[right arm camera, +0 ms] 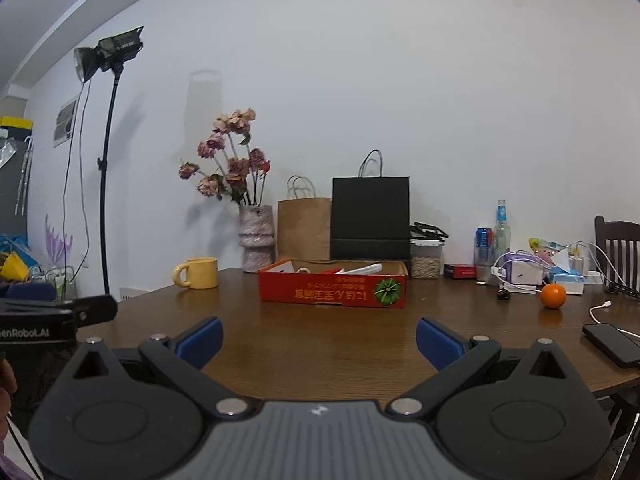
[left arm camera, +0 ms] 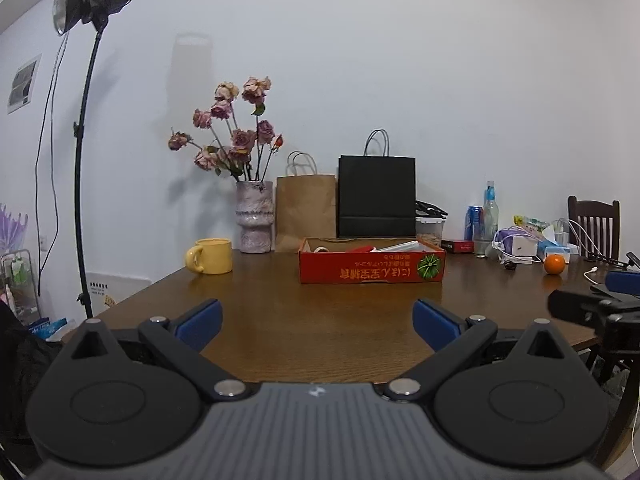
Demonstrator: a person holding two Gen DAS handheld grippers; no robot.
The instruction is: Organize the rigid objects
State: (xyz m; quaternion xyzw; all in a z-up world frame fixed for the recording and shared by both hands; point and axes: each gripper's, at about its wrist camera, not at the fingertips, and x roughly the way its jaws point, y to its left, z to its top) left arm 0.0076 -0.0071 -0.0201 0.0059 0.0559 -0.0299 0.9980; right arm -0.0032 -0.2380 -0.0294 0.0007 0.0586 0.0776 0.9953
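Both grippers hang at the near edge of the desk point(left arm camera: 320, 320), the left gripper point(left arm camera: 318, 322) and the right gripper point(right arm camera: 319, 340) each with blue pads spread wide, pinching nothing. Beyond them the red box point(left arm camera: 372, 270) sits mid-desk with a few items inside. Left of the box stands a yellow mug point(left arm camera: 210, 255), behind it a vase of dried roses point(left arm camera: 255, 222), and well to its right an orange point(right arm camera: 553, 296)

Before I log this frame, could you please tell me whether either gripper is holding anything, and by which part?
Nothing is held. The left gripper and right gripper are both open, with only the brown wooden table between their fingers.
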